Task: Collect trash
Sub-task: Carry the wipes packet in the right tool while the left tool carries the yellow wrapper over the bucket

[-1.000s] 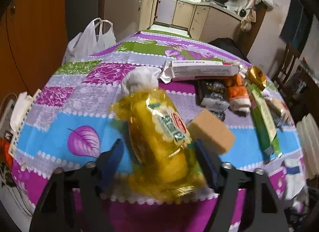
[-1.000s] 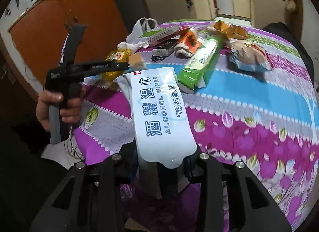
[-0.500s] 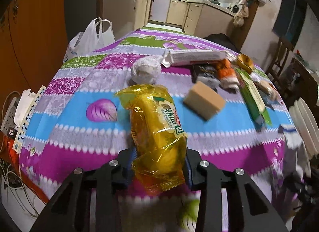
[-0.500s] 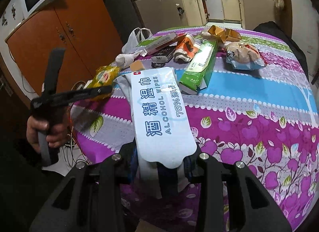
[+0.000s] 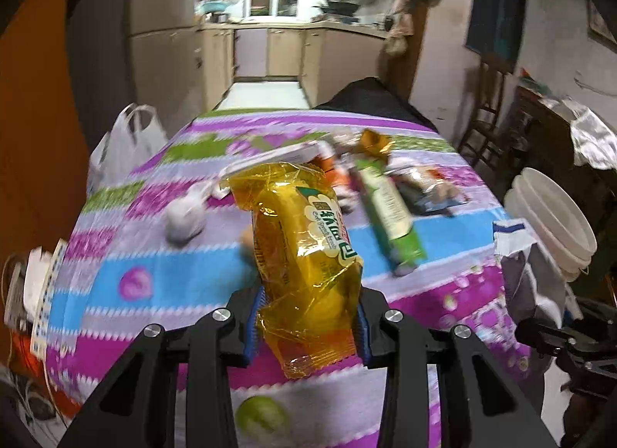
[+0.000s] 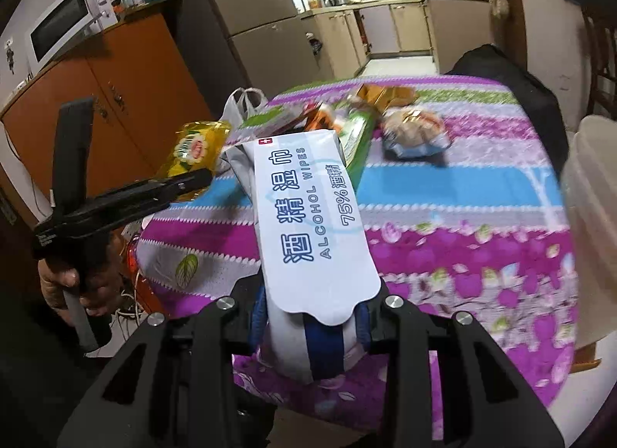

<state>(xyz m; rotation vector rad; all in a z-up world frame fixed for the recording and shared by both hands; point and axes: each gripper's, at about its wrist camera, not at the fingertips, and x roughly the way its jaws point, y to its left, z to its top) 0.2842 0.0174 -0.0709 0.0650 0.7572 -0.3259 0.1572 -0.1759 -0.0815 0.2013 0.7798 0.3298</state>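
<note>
My left gripper (image 5: 308,326) is shut on a yellow snack packet (image 5: 304,240), held up off the flowered tablecloth (image 5: 162,278). In the right wrist view the same packet (image 6: 193,147) shows at the left, clamped in the left gripper (image 6: 200,178) that a hand (image 6: 83,282) holds. My right gripper (image 6: 310,326) is shut on a white alcohol wipes pack (image 6: 312,224), lifted above the near table edge. More litter lies on the far half of the table: a green carton (image 5: 389,213), a white crumpled wad (image 5: 185,218), a gold wrapper (image 5: 372,141) and a bagged bun (image 6: 414,130).
A white plastic bucket (image 5: 547,216) stands beside the table's right side. A white carrier bag (image 5: 123,143) hangs at the far left edge. An orange cabinet (image 6: 115,101) with a microwave (image 6: 65,20) lines the left wall. A dark chair back (image 5: 370,101) stands behind the table.
The left gripper closed on the yellow packet and lifted it off the table, pulling back. The right gripper rose slightly with the wipes pack still in it.
</note>
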